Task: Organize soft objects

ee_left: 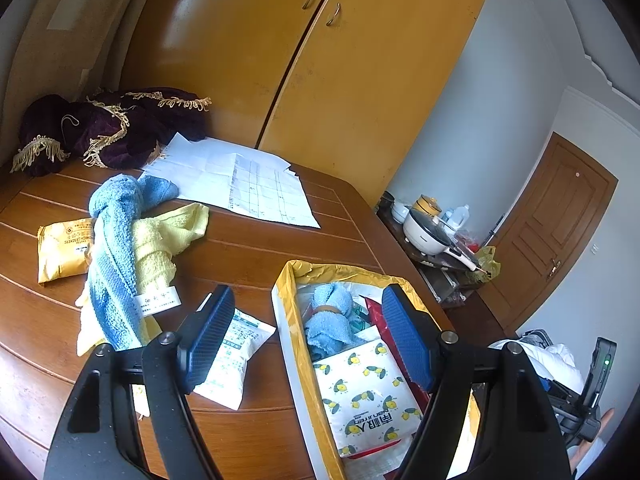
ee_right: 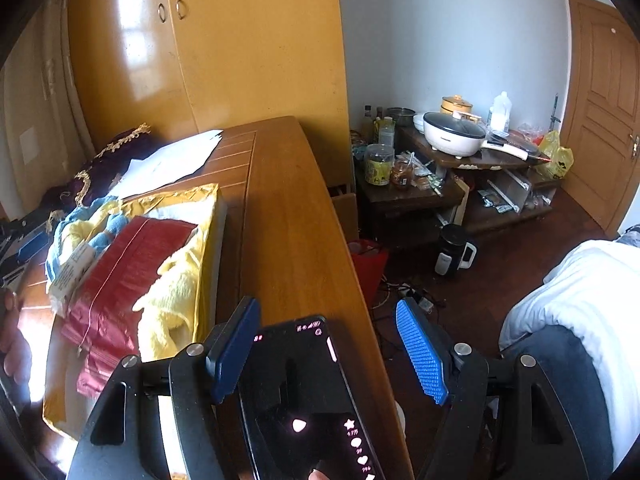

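Left wrist view: knotted blue and yellow towels lie left of the box, long axis running toward the camera, up-left of the left gripper, jaws wide and empty. Right gripper gapes over a phone, farther off.

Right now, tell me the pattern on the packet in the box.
White with small yellow lemons, on the packet; clearest in the left wrist view.
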`<state>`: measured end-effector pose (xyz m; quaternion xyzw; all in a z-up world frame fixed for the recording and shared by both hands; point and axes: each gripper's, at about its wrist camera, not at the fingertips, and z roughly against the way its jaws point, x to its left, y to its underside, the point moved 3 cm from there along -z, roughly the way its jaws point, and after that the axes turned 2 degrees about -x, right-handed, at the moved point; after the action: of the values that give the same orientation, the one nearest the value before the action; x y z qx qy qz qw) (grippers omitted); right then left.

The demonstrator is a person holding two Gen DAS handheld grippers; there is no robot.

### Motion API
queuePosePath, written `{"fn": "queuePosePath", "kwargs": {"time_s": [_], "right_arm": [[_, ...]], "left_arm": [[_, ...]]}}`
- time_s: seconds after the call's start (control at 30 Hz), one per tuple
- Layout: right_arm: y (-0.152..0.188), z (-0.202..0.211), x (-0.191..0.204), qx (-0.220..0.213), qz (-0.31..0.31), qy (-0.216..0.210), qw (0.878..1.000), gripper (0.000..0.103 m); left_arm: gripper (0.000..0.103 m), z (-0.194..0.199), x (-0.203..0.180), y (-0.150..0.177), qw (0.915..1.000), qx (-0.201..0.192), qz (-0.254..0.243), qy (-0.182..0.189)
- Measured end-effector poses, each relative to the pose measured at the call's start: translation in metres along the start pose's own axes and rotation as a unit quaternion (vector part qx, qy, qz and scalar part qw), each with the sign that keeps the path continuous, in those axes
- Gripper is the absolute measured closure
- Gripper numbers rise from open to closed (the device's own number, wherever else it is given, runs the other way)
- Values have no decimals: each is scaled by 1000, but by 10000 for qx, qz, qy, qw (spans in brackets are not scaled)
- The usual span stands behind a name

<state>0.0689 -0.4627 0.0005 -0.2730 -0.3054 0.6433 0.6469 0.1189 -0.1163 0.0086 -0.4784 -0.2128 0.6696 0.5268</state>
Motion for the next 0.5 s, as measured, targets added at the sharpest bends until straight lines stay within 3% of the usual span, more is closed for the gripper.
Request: {"fn": "queuePosePath", "kwargs": {"time_s": [0.17, 0.23, 0.37, 0.5], "right_arm": [[3, -21, 16, 241, 341, 17, 9991, 30], [-10, -32, 24, 212, 421, 3, 9989, 30], [-51, -20, 45, -250, 477, -216, 9983, 30], [-59, 1, 63, -465, 529, -353, 9969, 30]], "left_arm": [[27, 2, -1, -1, 10000, -41, 8, 7], [27, 3, 0, -2, 10000, -37, 32, 9], [27, 6, 1, -3, 10000, -78, 52, -3], [27, 9, 1, -6, 9999, -96, 91, 33]]}}
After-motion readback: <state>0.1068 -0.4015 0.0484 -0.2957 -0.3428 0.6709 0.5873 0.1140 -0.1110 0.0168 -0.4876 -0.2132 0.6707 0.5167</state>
